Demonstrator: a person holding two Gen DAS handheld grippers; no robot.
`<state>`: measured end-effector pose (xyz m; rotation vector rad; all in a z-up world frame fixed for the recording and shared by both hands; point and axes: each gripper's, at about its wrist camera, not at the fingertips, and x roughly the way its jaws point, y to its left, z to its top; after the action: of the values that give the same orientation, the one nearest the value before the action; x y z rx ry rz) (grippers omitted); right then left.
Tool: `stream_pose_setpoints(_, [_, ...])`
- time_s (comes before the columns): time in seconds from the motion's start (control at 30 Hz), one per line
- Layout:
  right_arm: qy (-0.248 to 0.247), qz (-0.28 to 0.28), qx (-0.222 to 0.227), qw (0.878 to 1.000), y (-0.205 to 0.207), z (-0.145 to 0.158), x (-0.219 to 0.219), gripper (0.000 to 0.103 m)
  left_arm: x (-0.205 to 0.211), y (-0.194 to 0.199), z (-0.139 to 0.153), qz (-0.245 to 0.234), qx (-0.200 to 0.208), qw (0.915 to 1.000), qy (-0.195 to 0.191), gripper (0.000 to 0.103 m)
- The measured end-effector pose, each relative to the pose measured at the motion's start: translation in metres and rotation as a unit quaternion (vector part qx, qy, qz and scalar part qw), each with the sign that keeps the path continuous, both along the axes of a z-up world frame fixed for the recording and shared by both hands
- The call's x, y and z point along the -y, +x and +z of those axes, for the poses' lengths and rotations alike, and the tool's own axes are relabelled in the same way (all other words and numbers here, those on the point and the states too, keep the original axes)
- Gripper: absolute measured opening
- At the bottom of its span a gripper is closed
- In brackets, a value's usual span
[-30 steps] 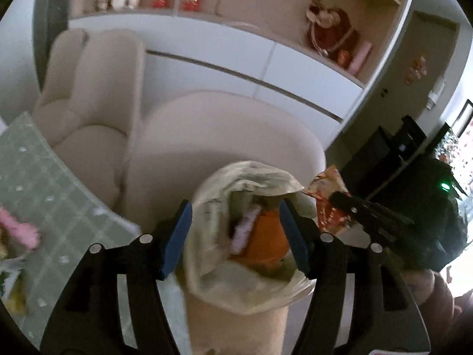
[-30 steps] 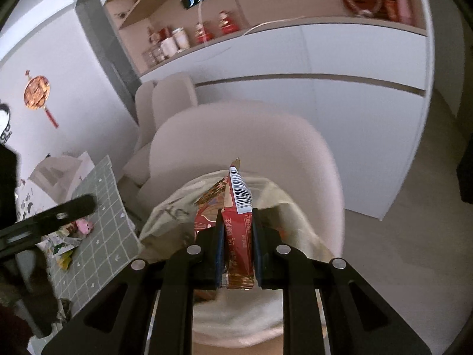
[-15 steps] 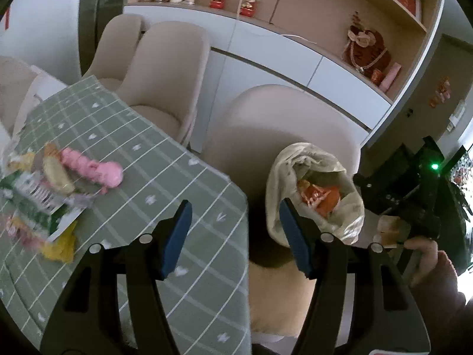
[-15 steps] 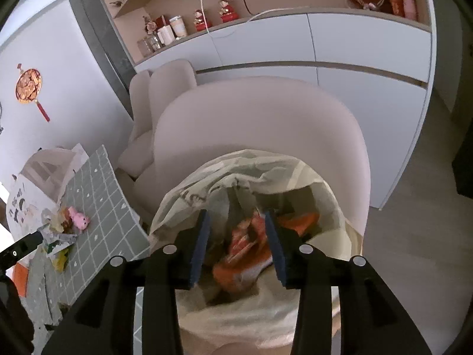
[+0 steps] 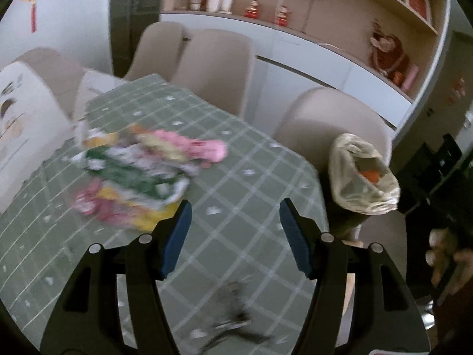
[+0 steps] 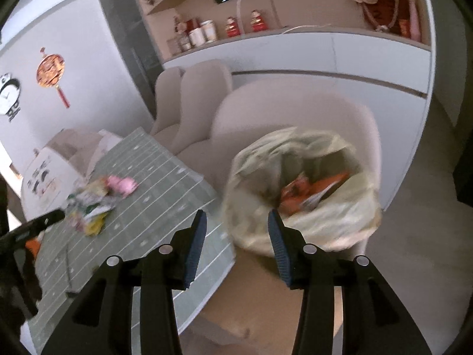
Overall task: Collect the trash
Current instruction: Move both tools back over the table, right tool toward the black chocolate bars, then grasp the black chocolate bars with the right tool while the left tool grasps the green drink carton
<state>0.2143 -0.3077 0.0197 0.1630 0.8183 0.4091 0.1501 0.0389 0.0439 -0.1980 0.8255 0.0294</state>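
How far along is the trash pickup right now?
Partly done: orange wrappers already lie in the trash bag. Nothing is in hand; the left claw and right claw are open and empty. A wrapper pile remains on the table.

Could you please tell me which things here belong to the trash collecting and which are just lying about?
Job: pile of wrappers on the table; trash bag; both open, empty tongs, left and right.

Lying about: chairs; shelf ornaments; wall ornament.
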Motion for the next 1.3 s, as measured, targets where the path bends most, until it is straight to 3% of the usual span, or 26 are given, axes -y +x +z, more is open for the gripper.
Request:
stream_pose_setpoints(0.27, [-0.001,0.109,-0.043,0.993,-0.057,-0.031,-0.103,0.041,-0.069,-0.042,-0.016,0.045,-0.004,0.9989,-0.015,0.06])
stream_pose_setpoints(0.4, [0.006,0.159,-0.077,0.984,-0.079,-0.054,-0.156,0.041,-0.084,-0.064,-0.029,0.044,-0.015,0.9987,-0.023,0.06])
stream_pose_setpoints(0.57, [-0.008,0.191,-0.087,0.978,-0.097,-0.068,-0.207,0.041,-0.104,-0.084,-0.041,0.043,-0.029,0.9984,-0.025,0.061])
stream_pose_setpoints(0.8, [-0.04,0.176,-0.104,0.978,-0.102,-0.091,-0.253,0.041,-0.131,-0.095,-0.047,0.043,-0.032,0.9976,-0.042,0.062])
stream_pose_setpoints(0.97, [-0.089,0.167,-0.088,0.978,-0.105,-0.097,-0.266,0.041,-0.142,-0.088,-0.057,0.032,-0.035,0.9971,-0.06,0.062])
stream_pose_setpoints(1.1, [-0.101,0.153,-0.084,0.979,-0.099,-0.091,-0.261,0.023,-0.144,-0.075,-0.064,0.01,-0.032,0.9968,-0.072,0.062])
stream_pose_setpoints(1.3, [-0.098,0.096,-0.091,0.986,-0.089,-0.079,-0.232,0.018,-0.155,-0.056,-0.053,-0.012,0.013,0.9974,-0.07,0.062])
